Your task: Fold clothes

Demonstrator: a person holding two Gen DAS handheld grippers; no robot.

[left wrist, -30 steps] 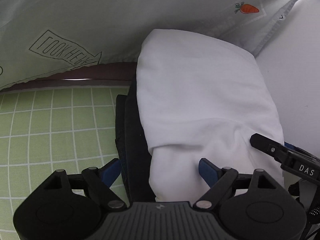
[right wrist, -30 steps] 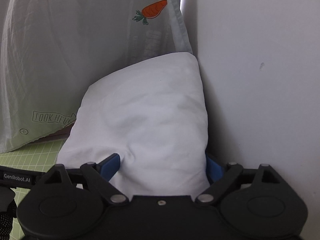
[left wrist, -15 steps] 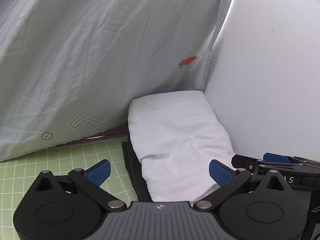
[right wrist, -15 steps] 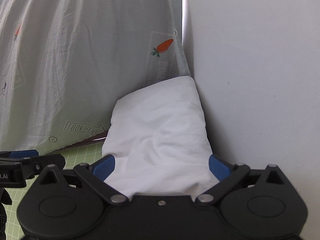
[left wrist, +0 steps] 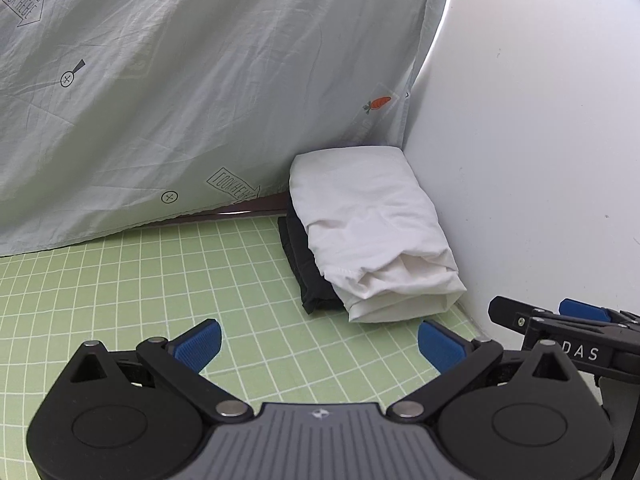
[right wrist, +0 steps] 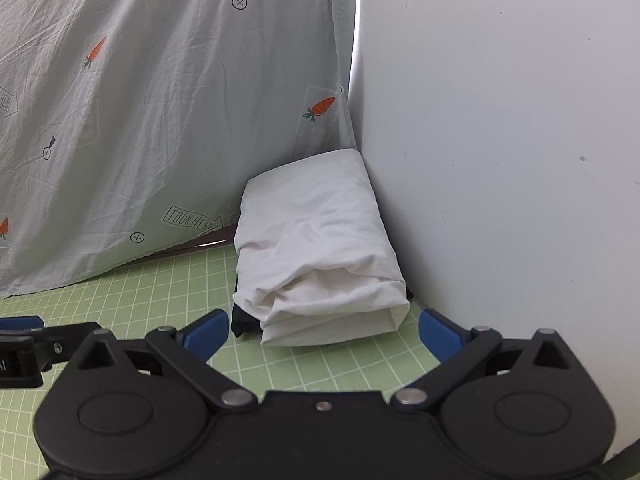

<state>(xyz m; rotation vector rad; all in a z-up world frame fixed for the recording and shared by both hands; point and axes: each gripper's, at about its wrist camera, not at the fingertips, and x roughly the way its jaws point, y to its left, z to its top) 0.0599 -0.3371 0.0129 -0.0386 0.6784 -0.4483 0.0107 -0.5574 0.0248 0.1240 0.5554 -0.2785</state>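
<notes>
Green gridded tabletop [left wrist: 168, 280] spreads under both tools. Ahead of the left tool [left wrist: 318, 342] and right tool [right wrist: 322, 330], both spread wide and empty, the white folded garment [right wrist: 316, 248] rests stacked on a dark one [left wrist: 306, 276]. Stacking looks done; next, fetch another piece.

I count two folded garments stacked: one white garment [left wrist: 372, 232] on one black garment [left wrist: 306, 268]. One green grid mat [left wrist: 160, 288], one patterned sheet [left wrist: 180, 80], and my two grippers.
</notes>
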